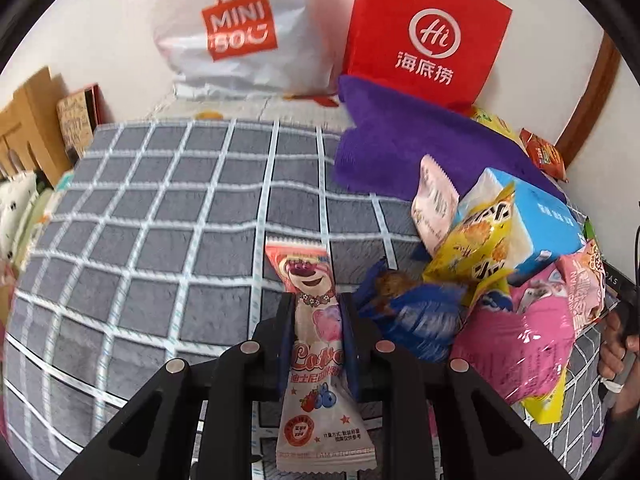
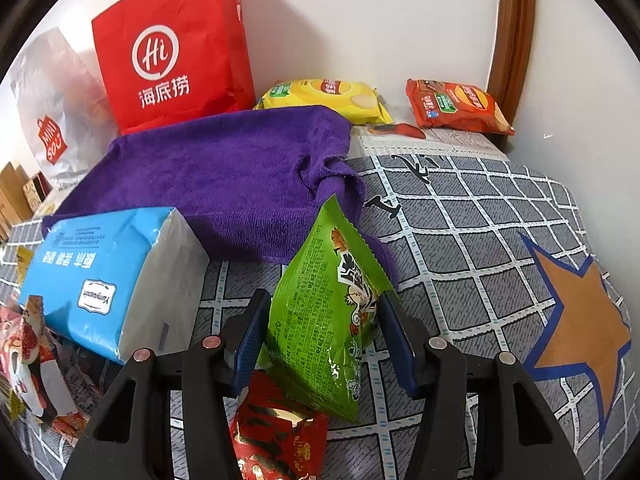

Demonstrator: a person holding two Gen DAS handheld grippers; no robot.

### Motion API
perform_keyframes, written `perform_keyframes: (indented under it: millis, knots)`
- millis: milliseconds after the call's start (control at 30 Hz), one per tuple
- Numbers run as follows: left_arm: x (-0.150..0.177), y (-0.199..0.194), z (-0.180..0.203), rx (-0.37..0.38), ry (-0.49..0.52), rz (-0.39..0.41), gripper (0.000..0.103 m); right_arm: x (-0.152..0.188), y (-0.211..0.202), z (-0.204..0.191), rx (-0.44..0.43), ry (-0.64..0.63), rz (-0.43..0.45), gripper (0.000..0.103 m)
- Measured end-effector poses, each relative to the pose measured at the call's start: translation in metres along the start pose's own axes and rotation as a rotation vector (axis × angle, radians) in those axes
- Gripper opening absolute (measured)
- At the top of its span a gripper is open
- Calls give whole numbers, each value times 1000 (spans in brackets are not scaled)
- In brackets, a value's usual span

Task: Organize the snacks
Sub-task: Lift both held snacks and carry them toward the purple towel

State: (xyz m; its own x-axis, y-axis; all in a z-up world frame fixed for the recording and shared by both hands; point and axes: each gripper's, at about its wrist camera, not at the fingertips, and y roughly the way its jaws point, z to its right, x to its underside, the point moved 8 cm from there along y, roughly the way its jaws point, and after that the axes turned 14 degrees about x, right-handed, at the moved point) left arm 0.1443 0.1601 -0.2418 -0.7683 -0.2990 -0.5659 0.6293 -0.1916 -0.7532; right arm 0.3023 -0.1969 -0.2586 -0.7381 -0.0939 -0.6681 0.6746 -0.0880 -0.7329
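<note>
Evidently both grippers carry snacks out of the heap. The left gripper (image 1: 316, 316) pinches the pink bear packet (image 1: 314, 336) narrowly at its waist, above open grey checked bedding (image 1: 160, 208), left of the snack pile (image 1: 500, 280). The right gripper (image 2: 326, 336) squeezes the green packet (image 2: 324, 320) across its puffed middle, fingers fairly wide apart, near the purple towel (image 2: 224, 176) and the blue tissue pack (image 2: 108, 276).

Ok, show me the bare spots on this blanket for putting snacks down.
Free: the checked blanket left of the purple towel, and the stretch around the orange star. Crowded: the snack pile by the blue tissue pack.
</note>
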Motion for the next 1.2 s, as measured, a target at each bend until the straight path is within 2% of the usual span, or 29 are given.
perform_keyframes:
  millis: [200, 300, 400, 500, 533, 567, 600, 733, 833, 967, 1033, 1067, 1200]
  knots:
    - [0, 1, 2, -17, 28, 13, 22, -4, -11, -2, -55, 11, 45, 53]
    - [0, -1, 1, 7, 13, 10, 20, -3, -18, 3, -33, 22, 55, 53]
    - [3, -8, -1, 48, -29, 8, 20, -4, -36, 8, -44, 33, 71, 53]
    - [6, -16, 3, 58, -24, 4, 20, -6, -59, 11, -54, 34, 100, 52]
    - [7, -19, 6, 60, -13, 3, 20, -7, -68, 12, -59, 36, 109, 49]
    - [8, -23, 11, 63, -2, 4, 20, -8, -78, 12, -68, 38, 118, 32]
    - [8, -28, 16, 66, 10, 10, 20, -8, -86, 10, -83, 38, 115, 28]
    - [6, -45, 34, 87, 40, 30, 20, -5, -103, 0, -129, 10, 107, 29]
    - [4, -52, 43, 98, 56, 33, 20, 5, -100, -6, -80, -59, 91, 29]
    - [7, -59, 49, 118, 56, 37, 20, 16, -89, 3, -64, -39, 65, 30]
    - [7, -59, 50, 135, 47, 35, 20, 22, -80, 9, -52, -38, 28, 35]
    - [8, -59, 51, 146, 46, 33, 20, 25, -76, 10, -53, -40, 9, 44]
    - [13, -57, 55, 153, 54, 24, 20, 36, -76, 17, -51, -28, -19, 52]
